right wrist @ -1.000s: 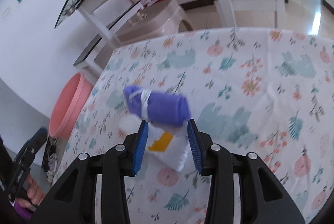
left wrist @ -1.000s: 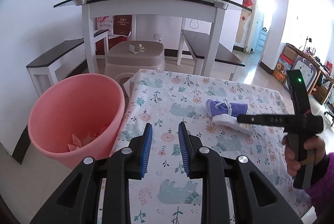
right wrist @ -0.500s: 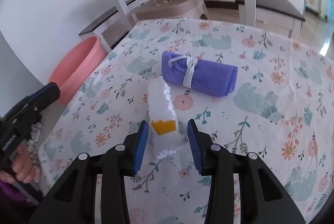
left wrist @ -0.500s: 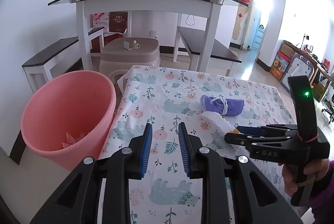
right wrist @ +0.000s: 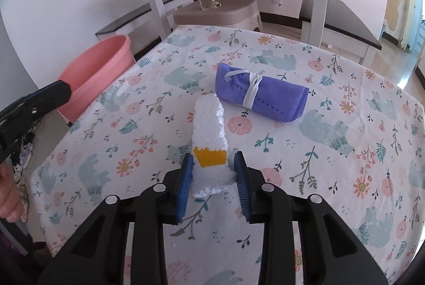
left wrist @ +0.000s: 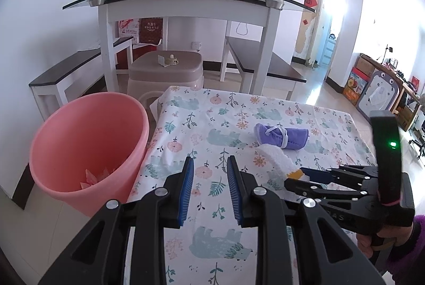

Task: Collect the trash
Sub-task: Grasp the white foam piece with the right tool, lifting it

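Floral cloth with pale bears covers the tabletop (right wrist: 332, 178), and a glass-topped dining table stands behind it in a bright room.

Right tongs (right wrist: 213, 180) are closing, with the white foam piece (right wrist: 209, 131) between the blue pads; the left pad seems to touch its side, while a sliver of gap shows at the right pad, so the grip is not yet firm. This foam piece, with a yellow patch near its lower end, lies flat on the cloth, its long axis running from the tongs toward 12 o'clock in the right wrist view, nearly in line with the fingers. Beyond its far tip, at about 1 o'clock, rests the rolled purple cloth (right wrist: 261, 95) tied with a white band, lying crosswise.

Left tongs (left wrist: 209, 188) hang apart and empty over the near edge of the tabletop. From them the foam piece sits at 2 o'clock, so the right hand is plainly the nearer one.

Off the tabletop's left side, at 10 o'clock from both tongs, stands the pink bin (left wrist: 87, 152) with scraps already inside.
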`<act>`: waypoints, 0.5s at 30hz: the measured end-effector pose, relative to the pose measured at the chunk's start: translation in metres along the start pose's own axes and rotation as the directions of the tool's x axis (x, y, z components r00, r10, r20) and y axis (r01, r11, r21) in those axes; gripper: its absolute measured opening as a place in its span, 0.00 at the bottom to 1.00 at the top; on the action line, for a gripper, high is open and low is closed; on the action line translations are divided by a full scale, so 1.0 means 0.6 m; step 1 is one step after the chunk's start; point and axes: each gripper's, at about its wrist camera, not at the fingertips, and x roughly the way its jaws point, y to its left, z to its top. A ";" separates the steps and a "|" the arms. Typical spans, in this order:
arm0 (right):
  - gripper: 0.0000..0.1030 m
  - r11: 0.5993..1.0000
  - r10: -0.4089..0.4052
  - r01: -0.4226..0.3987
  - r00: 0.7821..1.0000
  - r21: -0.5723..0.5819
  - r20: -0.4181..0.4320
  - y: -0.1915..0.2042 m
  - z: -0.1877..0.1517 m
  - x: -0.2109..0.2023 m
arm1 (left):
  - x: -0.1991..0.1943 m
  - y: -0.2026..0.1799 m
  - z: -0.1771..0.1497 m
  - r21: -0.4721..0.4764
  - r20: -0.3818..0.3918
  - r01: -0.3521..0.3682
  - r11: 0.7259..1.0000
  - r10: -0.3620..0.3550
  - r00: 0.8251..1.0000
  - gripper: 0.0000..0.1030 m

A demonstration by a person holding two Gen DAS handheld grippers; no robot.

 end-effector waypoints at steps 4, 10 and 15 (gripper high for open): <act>0.31 0.998 0.017 -0.024 0.995 0.064 0.097 -0.016 0.001 -0.043 | 0.006 -0.007 0.012 0.014 -0.002 0.017 1.000 -0.017 1.000 0.24; 0.31 0.975 -0.134 0.080 0.955 0.208 0.263 -0.075 0.019 -0.107 | 0.040 -0.047 0.040 0.065 -0.036 0.089 0.994 -0.087 0.996 0.24; 0.31 0.937 -0.230 0.125 0.924 0.327 0.307 -0.125 0.026 -0.111 | 0.083 -0.084 0.059 0.093 -0.075 0.151 0.984 -0.144 0.987 0.24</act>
